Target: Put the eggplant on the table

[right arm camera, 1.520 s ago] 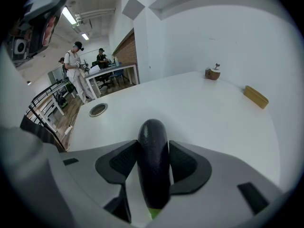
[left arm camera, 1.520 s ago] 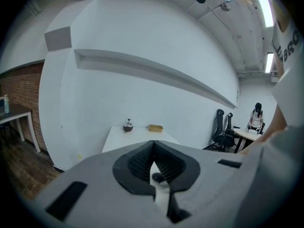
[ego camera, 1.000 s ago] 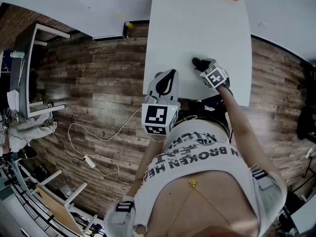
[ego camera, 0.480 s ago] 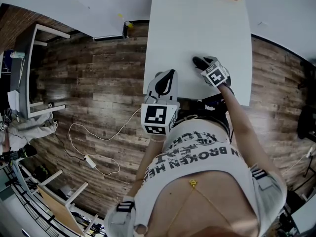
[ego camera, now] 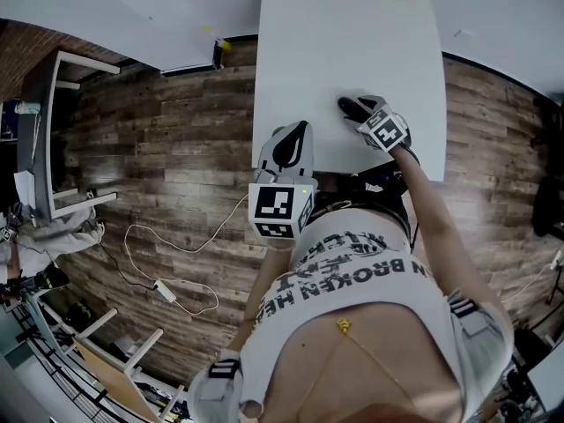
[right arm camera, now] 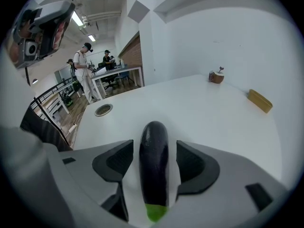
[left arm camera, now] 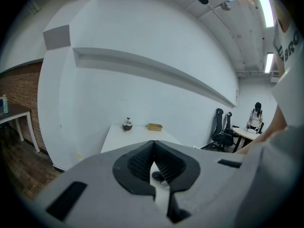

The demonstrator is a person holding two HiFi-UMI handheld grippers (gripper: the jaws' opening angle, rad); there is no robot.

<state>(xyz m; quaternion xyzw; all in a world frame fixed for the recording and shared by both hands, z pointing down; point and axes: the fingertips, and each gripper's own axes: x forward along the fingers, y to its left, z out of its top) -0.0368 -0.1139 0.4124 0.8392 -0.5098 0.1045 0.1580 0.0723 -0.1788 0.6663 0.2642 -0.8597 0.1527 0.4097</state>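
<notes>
— Where had you got to?

— At the release, I judged. The white table [ego camera: 352, 42] was under my right gripper [ego camera: 357, 113], near its front edge. As far as I could tell, the eggplant [right arm camera: 153, 160] lay on it between my fingers [right arm camera: 114, 163]. Those fingers had just been opening and stood wide apart. There was a gap on each side of the eggplant, so neither pad pressed on it.

— And your other hand?

— My left gripper [ego camera: 291, 148] hung over the table's near edge, off to the left, fingers together with nothing in them.

— So what did the next move call for?

— Pulling the right gripper straight back and up along its own line, I reckoned, without brushing the eggplant and setting it rolling.

— Which way did it point?

— Its long axis ran along the line of my right gripper, down the table's length. The rounded dark end pointed away from me, toward the far end. The green stem end sat back between the fingers, nearest me.
</notes>
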